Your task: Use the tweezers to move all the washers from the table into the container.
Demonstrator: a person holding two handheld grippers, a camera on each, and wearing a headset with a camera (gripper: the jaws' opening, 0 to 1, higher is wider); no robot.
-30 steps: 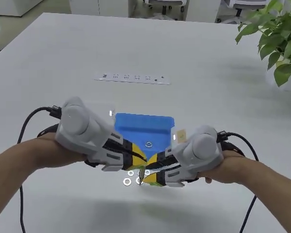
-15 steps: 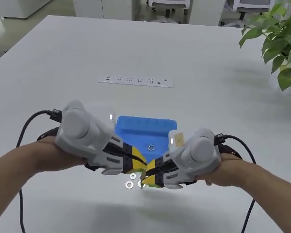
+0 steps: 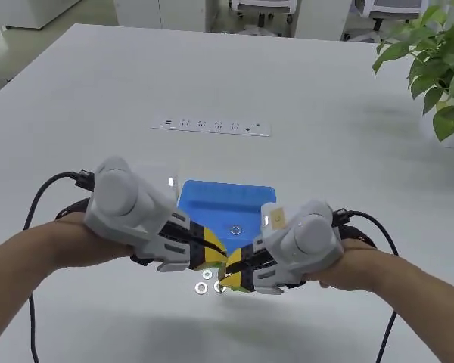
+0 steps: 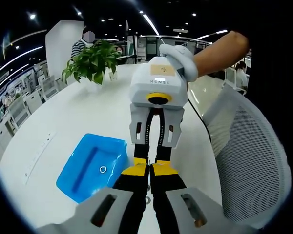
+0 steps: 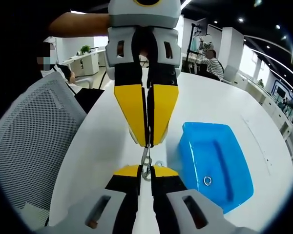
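A few loose washers [image 3: 203, 288] lie on the table [image 3: 287, 91] toward its near edge, just in front of the blue container [image 3: 227, 193], which holds one washer [image 3: 235, 230]. Over the loose ones I hold the tweezers [image 5: 145, 158], with the left gripper [image 4: 150, 169] and the right gripper [image 5: 146, 171] tip to tip, both sets of jaws clenched on them as far as I can judge. I read this as a pick-up in hand; next I need the tips pinched on one washer, then a short lift to the container.

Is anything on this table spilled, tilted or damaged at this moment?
Nothing stands out. The blue plastic container sits flat with one small metal washer inside; the other washers lie flat on the white table near it.
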